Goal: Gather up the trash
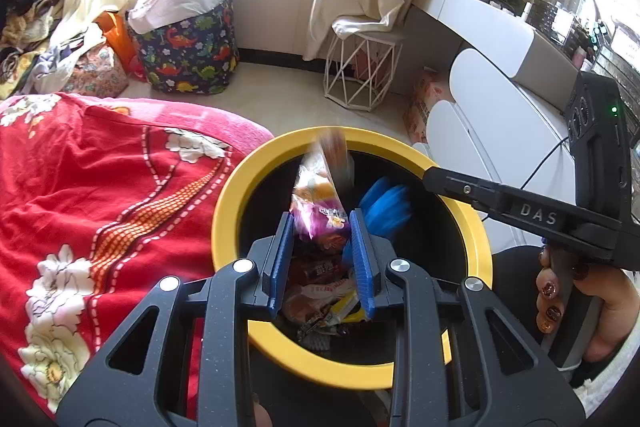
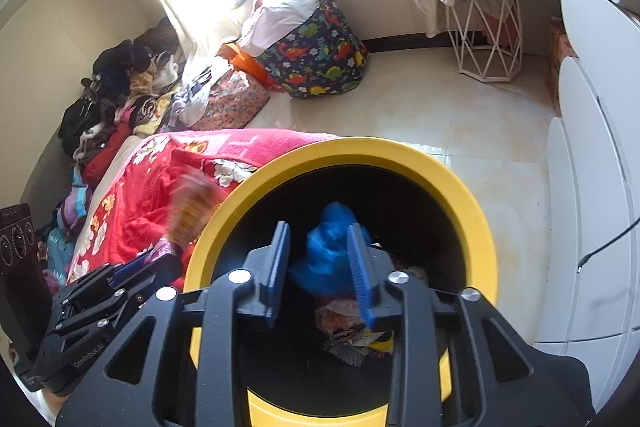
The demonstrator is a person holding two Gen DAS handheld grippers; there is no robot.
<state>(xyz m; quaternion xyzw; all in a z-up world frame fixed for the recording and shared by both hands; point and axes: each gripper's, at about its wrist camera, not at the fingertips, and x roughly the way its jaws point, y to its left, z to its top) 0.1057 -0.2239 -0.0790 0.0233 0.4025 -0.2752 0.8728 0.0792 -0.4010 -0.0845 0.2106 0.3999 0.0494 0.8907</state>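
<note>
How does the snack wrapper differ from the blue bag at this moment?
The snack wrapper is printed purple and orange; the blue bag is plain. The wrapper is clamped in the left tool, above the yellow bin; the bag is down inside, free of the open right tool. Both are crumpled trash.

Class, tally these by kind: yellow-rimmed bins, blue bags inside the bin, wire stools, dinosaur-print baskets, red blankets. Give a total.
Yellow-rimmed bin: 1
Blue bag: 1
Wire stool: 1
Dinosaur-print basket: 1
Red blanket: 1
Total: 5
</note>
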